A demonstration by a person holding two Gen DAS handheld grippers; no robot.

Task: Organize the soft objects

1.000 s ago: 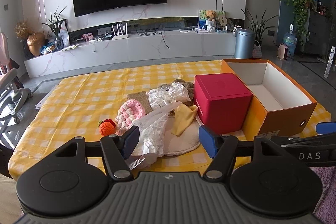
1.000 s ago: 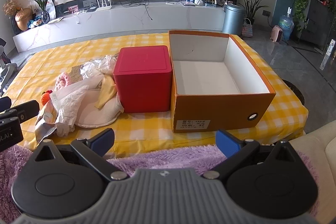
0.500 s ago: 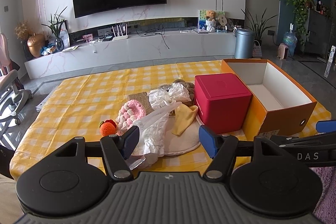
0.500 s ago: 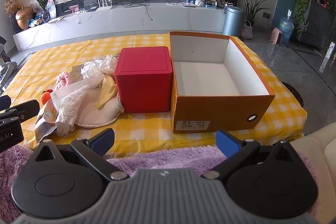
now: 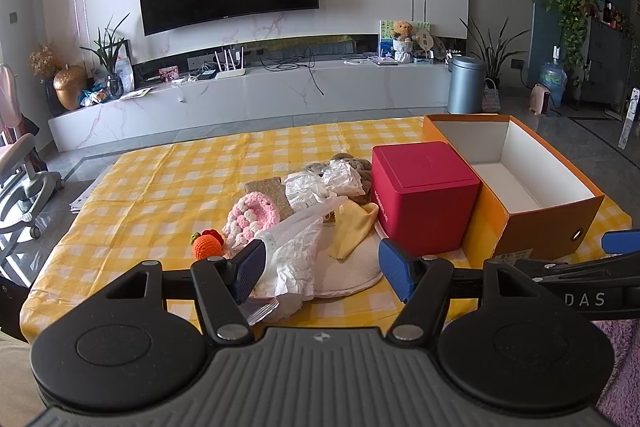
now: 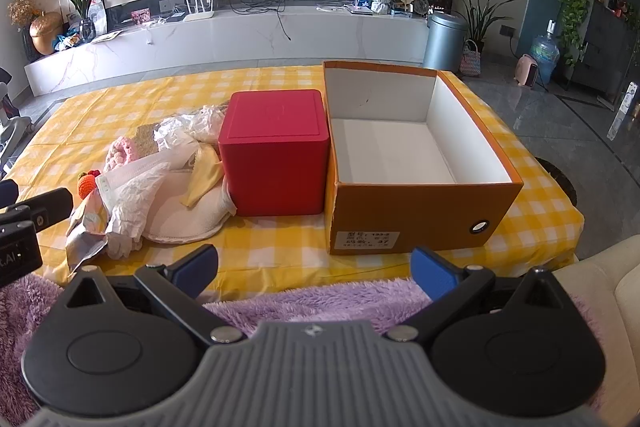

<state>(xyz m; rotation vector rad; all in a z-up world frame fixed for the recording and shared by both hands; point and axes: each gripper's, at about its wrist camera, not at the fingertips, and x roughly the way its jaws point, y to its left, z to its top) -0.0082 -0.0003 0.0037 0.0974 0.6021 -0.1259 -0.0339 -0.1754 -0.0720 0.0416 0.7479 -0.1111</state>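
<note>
left claw (image 5: 320, 265): I am holding it spread wide, nothing between the pads, hovering at the near edge of the worktop (image 5: 160, 187) and pointing at the soft pile.
right claw (image 6: 314, 273): I am holding it spread too, empty, over the purple fluffy throw (image 6: 312, 301), facing the boxes.
soft pile: pink crochet piece (image 5: 252, 213), orange crochet fruit (image 5: 206, 245), yellow cloth (image 5: 352, 227), crinkly white bags (image 5: 296, 255) and a white padded round (image 5: 352, 267) are all lying heaped on the left of the red box (image 5: 420, 195), partly overlapping.
target: orange cardboard box (image 6: 420, 155) is sitting open and empty, right of the red box and touching it.
step in hand: I am judging this as lining up for a first pick; nothing lifted yet.
doing it well: I am planning to take one item from the top of the heap, pinching a fold deep, not a loose edge, since these will sag and drag neighbours.
order: I am favouring the near white bag or yellow cloth first; the crochet fruit sits apart at the left, an easy single.
risk: the thin bags are probably slippery; lifting straight up before crossing right over the red box.
</note>
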